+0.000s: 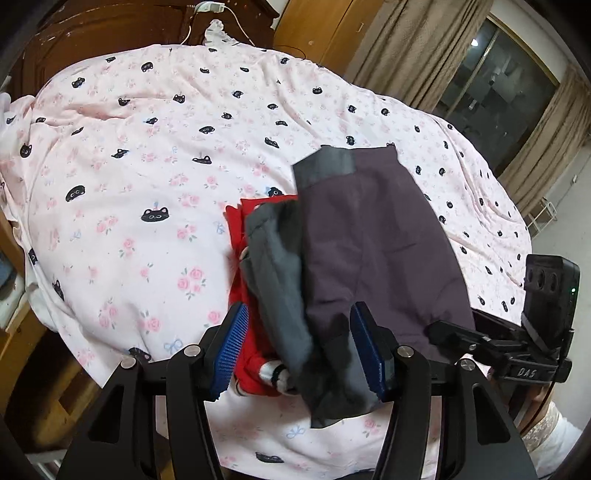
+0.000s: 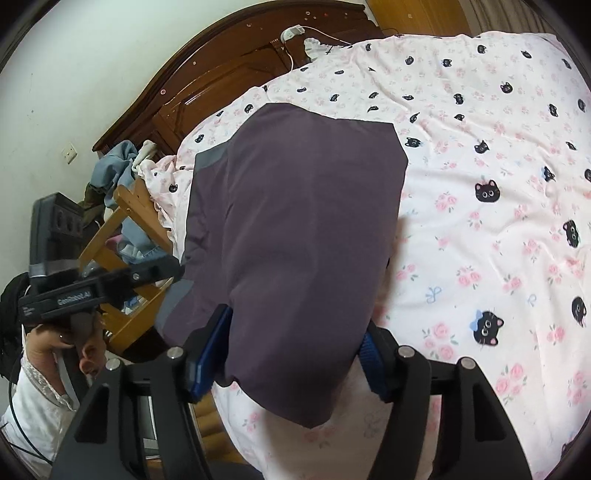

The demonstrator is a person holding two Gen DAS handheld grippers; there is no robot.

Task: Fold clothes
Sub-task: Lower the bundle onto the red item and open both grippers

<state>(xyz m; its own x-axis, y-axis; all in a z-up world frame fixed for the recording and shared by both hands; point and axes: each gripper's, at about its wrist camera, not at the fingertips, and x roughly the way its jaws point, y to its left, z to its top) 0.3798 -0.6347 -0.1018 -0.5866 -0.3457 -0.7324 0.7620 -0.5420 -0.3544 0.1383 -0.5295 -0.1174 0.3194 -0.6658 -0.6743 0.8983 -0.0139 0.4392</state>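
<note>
A dark purple garment [image 1: 373, 236] with a grey waistband [image 1: 325, 166] lies on the bed, its grey lining [image 1: 277, 266] bunched over a red garment [image 1: 251, 343] with a striped cuff. My left gripper [image 1: 300, 314] is open, and its blue pads [image 1: 231, 343] straddle the grey and red cloth near the bed's front edge. In the right wrist view the purple garment [image 2: 295, 221] spreads flat, and its near end lies between the wide-apart fingers of my open right gripper [image 2: 297, 325]. The right gripper's body [image 1: 517, 350] sits just right of the garment.
The bed has a pink sheet [image 1: 129, 184] printed with cats and roses. A dark wooden headboard [image 2: 221, 81] with a white charger cable [image 2: 295, 35] stands behind it. A wooden chair [image 2: 125, 206] piled with clothes is beside the bed. Curtains and a window [image 1: 498, 92] are at the right.
</note>
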